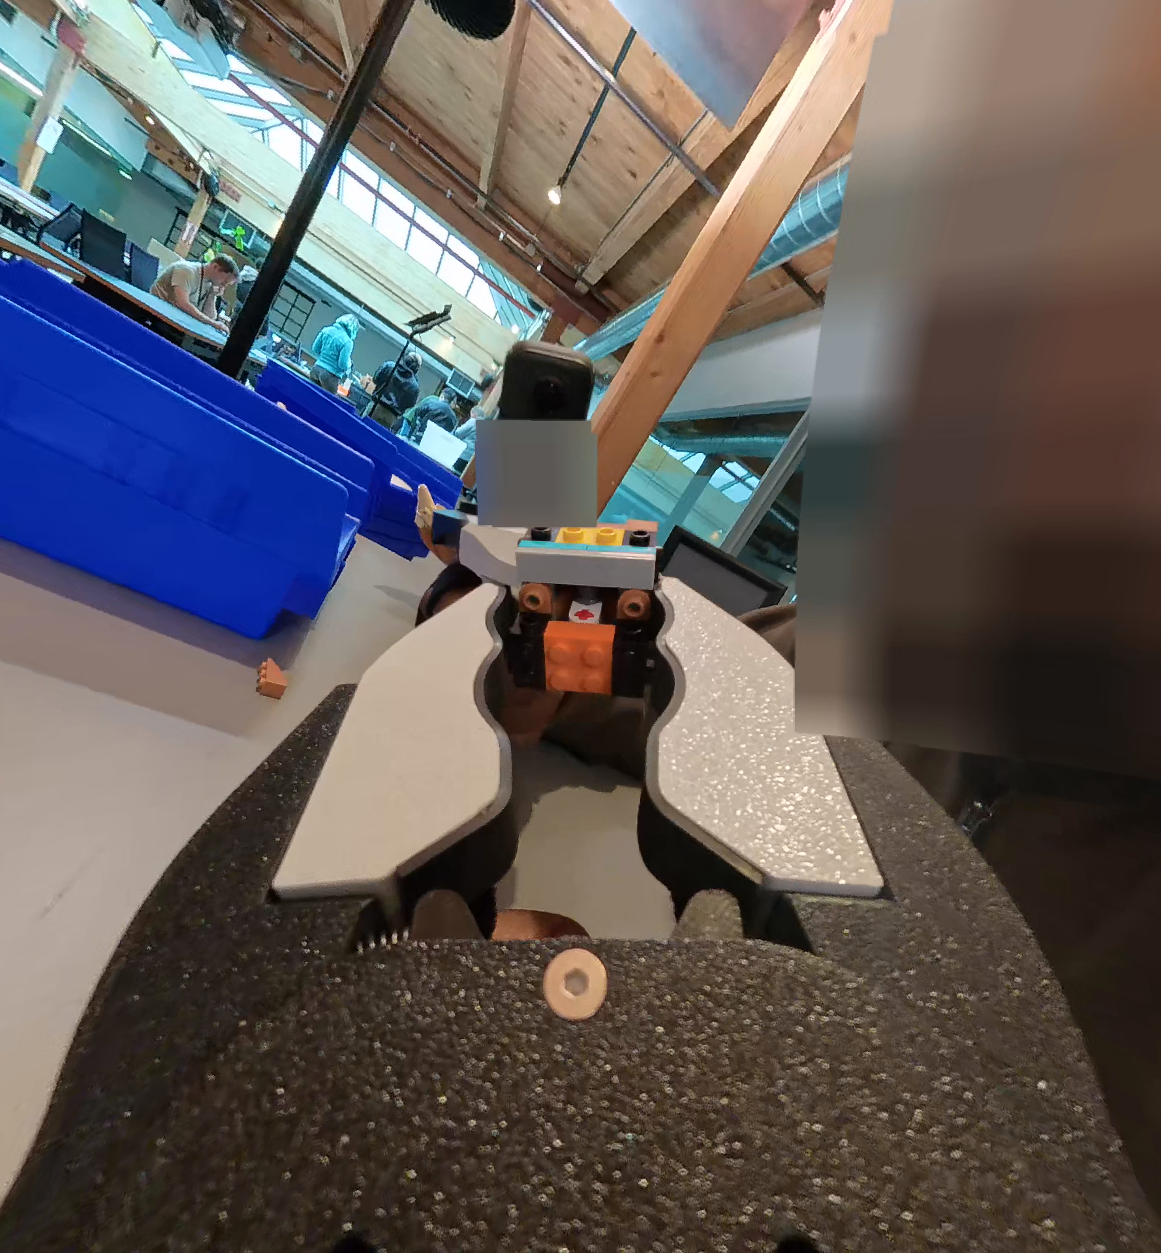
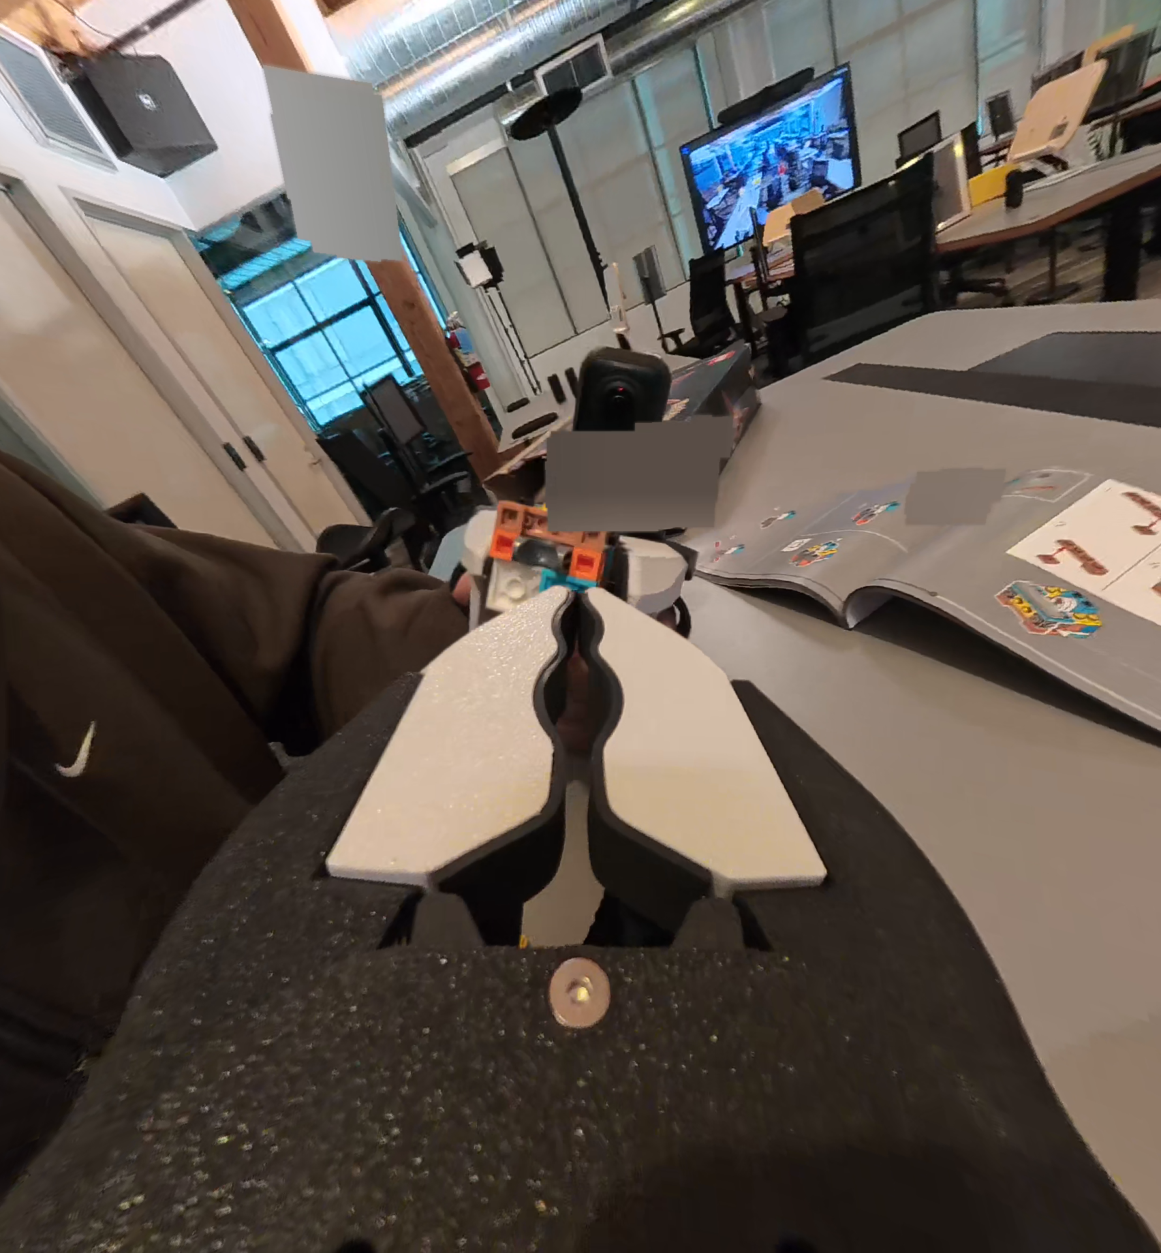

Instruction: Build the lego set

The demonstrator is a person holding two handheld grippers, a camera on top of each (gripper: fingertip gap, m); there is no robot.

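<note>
Between the pale grey wavy-edged fingers of the left gripper (image 1: 581,644) sits the partly built lego model (image 1: 581,624), a small black, brown and orange brick assembly with a grey plate and yellow studs on top; the fingers clench its dark sides, with nothing under it but air. From the opposite side, the right gripper (image 2: 581,600) has its white fingers pressed almost together at the tips, right against the model's teal and orange edge (image 2: 550,556); whether they pinch a small part there or are merely closed and pushing, I cannot tell. The risk, as I judge it, lies in this meeting: both tools bear on a stack held only by stud friction, so a push off the stud axis could pop the grey top plate or twist the model out of the left grip. Slipping is likely too, since the hold rests on narrow black pieces. On the grey table (image 1: 55,780) a loose brown toothed brick (image 1: 272,678) lies near the blue plastic bins (image 1: 143,474), and a dropped piece could scatter that way. Farther off, the open instruction booklet (image 2: 971,597) lies flat on the table, well apart from the work
</note>
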